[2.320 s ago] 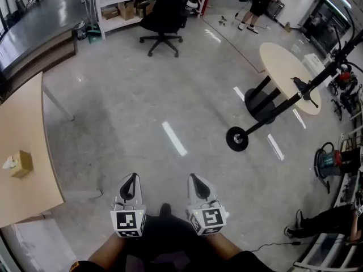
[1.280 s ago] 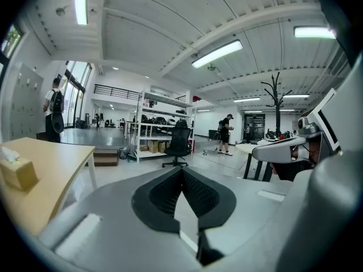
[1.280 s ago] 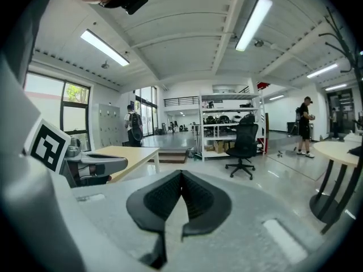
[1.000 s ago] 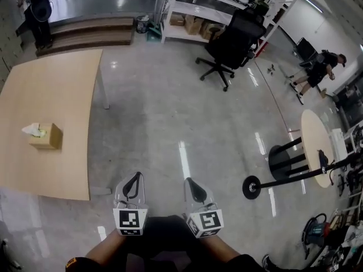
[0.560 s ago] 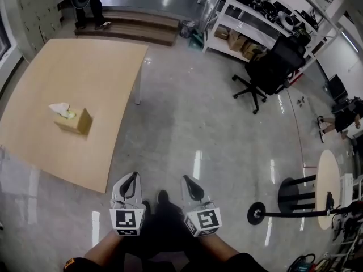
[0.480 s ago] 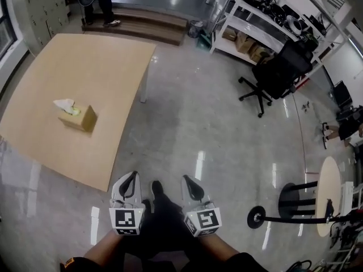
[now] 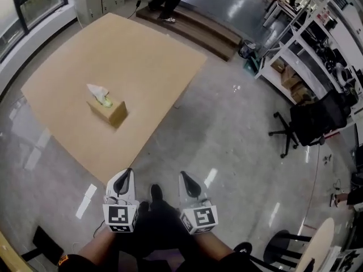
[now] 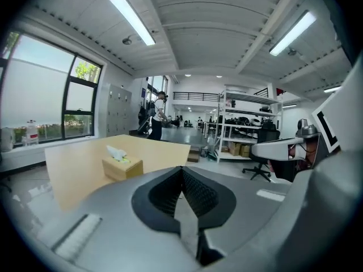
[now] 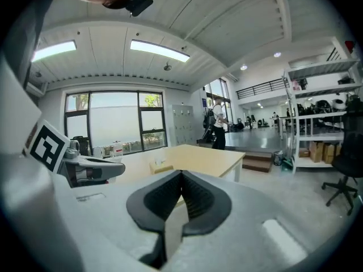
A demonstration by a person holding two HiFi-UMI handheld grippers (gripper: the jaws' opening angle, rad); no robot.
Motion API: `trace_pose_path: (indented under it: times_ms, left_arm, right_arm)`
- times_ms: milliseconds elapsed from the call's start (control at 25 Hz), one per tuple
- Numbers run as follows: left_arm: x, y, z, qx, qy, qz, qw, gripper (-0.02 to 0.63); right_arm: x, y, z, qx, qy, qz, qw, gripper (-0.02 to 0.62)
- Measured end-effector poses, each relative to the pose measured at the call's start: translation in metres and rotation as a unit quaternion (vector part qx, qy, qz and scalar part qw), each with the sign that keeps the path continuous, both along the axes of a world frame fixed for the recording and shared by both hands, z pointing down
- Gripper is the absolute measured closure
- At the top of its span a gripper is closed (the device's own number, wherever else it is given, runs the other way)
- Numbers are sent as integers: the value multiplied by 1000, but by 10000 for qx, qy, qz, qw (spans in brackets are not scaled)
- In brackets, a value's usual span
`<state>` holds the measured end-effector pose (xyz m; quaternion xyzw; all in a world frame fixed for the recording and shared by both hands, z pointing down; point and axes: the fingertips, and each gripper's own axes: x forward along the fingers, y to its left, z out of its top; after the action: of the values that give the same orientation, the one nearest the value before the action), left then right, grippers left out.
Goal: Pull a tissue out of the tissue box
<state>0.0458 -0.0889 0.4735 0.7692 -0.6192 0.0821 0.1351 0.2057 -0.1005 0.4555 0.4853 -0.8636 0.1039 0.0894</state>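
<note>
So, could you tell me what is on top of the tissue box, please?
A white tissue sticks up from the tissue box on the table; the box's walls hide anything left inside.

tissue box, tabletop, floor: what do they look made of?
Tan rectangular tissue box: probably cardboard, matte, with crisp folded edges.
Light wood-coloured table: looks like laminate or veneer, smooth with a slight sheen; no grain can be made out.
Grey floor: polished concrete or similar, glossy, reflecting the ceiling lights.

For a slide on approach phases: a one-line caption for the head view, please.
Left gripper and right gripper, shut and empty, over the floor short of the table with the tissue box.
</note>
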Motion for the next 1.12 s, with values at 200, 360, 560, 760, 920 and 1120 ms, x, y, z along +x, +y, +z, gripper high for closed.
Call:
trace_pose_path:
  times_ms: [200,360,560,760,920,1120]
  left_arm:
    - [-21,-10,-1,-160,-154,-628,9978,588]
    - [-34,-15,-4,-223,-332,-998,9942,588]
    - [-63,-11,-7,-336,-522,-1568,9857,588]
    - [-87,-16,-8,-317,-517,-1828,9813,588]
    - [-108,-29,-2,-324,-468,-1745,9830,588]
    - [-139,-48,7,-252,-335,-1394,9894,588]
  right_arm:
    - [-24,-29,5,-82,-108,-654,9978,604]
    - [-45,-46,12,-68,-171,-1161,9931,604]
    - [-85,-58,16,-133,-323,-1785,9833,604]
    - [-118,-63,13,-108,-251,-2220,9747,604]
    - [-142,-76,14,-40,-119,-2238,9746,604]
    - [-167,-80,24,-192,87,-1837,9828,604]
